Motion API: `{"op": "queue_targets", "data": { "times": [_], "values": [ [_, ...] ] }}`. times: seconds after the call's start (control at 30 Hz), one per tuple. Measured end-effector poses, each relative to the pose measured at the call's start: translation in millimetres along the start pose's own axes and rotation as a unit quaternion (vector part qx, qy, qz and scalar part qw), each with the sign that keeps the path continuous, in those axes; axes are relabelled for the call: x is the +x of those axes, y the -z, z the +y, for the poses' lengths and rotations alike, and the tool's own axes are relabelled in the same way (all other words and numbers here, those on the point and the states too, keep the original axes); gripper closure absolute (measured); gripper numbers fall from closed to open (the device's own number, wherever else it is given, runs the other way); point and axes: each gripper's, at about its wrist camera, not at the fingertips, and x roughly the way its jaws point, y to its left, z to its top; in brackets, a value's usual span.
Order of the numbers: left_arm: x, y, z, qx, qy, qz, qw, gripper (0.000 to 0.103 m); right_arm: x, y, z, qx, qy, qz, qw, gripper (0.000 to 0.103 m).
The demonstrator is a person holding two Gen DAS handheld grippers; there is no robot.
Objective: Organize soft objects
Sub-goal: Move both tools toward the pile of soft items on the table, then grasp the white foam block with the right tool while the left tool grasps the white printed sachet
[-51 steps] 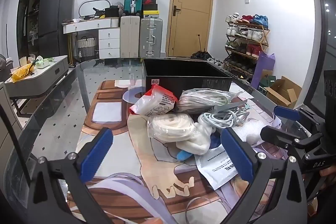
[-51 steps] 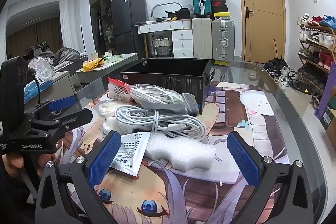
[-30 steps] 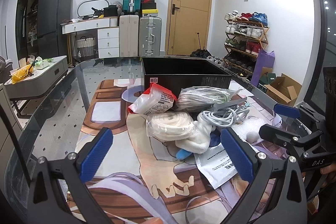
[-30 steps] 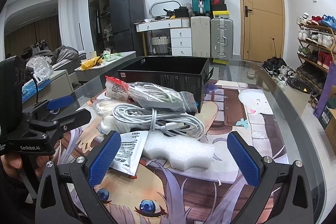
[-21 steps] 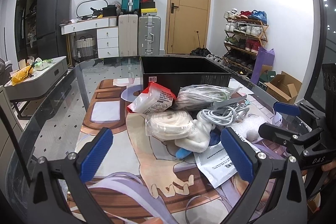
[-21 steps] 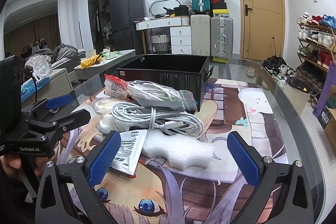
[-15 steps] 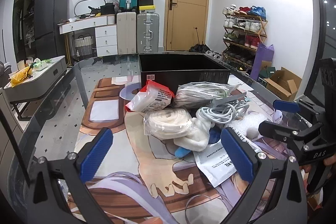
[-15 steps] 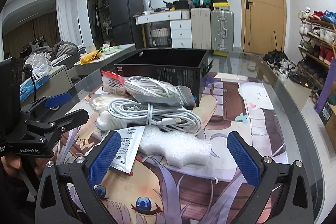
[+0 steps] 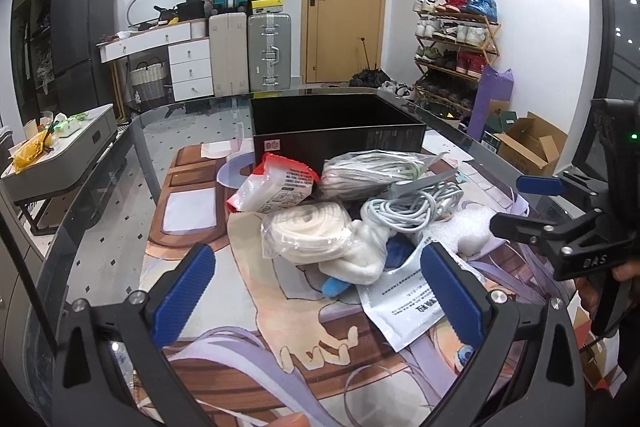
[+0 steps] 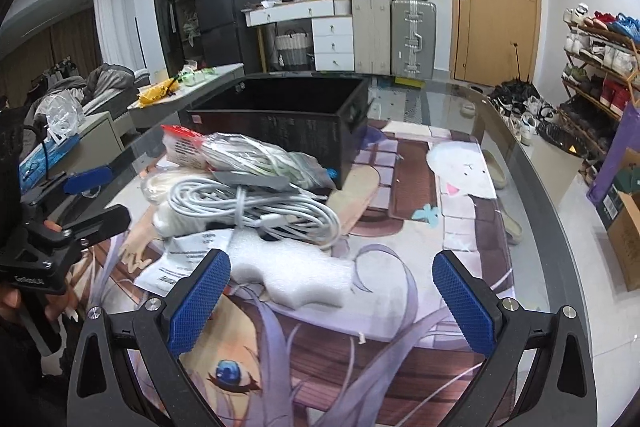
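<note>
A heap of soft items lies on the printed mat in front of an open black box [image 9: 336, 131] [image 10: 280, 115]. It holds a red-and-white packet [image 9: 276, 187], a bagged white roll [image 9: 308, 231], a bagged cable bundle [image 9: 376, 171], a coiled white cable [image 10: 256, 211], a white foam piece [image 10: 292, 275], a white cloth [image 9: 360, 259] and a printed pouch [image 9: 408, 303]. My left gripper [image 9: 316, 287] is open just short of the heap, with nothing between its fingers. Open too and holding nothing, my right gripper [image 10: 332, 299] hovers near the foam.
The glass table [image 9: 104, 211] curves away on both sides. Behind it stand suitcases [image 9: 268, 51], a white dresser [image 9: 168, 59], a door and a shoe rack [image 9: 456, 43]. Cardboard boxes [image 9: 528, 147] sit on the floor at right, and a low grey cabinet [image 9: 60, 163] at left.
Both grippers have moved forward and lower toward the heap, so the items look larger and nearer. The right view has tilted down onto the foam. Nothing has been gripped.
</note>
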Motion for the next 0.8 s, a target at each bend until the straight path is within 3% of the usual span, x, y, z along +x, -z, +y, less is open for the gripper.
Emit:
{"op": "queue_targets", "data": {
  "times": [0.13, 0.3, 0.67, 0.8],
  "values": [
    [7, 0, -7, 0.008, 0.019, 0.023, 0.9995, 0.000, 13, 1, 3, 0.009, -0.028, 0.024, 0.999, 0.000],
    [15, 3, -19, 0.025, 0.028, 0.046, 0.9982, 0.000, 29, 2, 6, -0.016, -0.004, 0.046, 0.999, 0.000],
    [29, 10, -30, 0.035, 0.053, 0.088, 0.9941, 0.000, 50, -1, 6, -0.013, -0.028, 0.092, 0.995, 0.001],
    [33, 13, -30, 0.030, 0.064, 0.096, 0.9929, 0.000, 54, -1, 10, -0.012, -0.046, 0.100, 0.994, 0.014]
  ]
}}
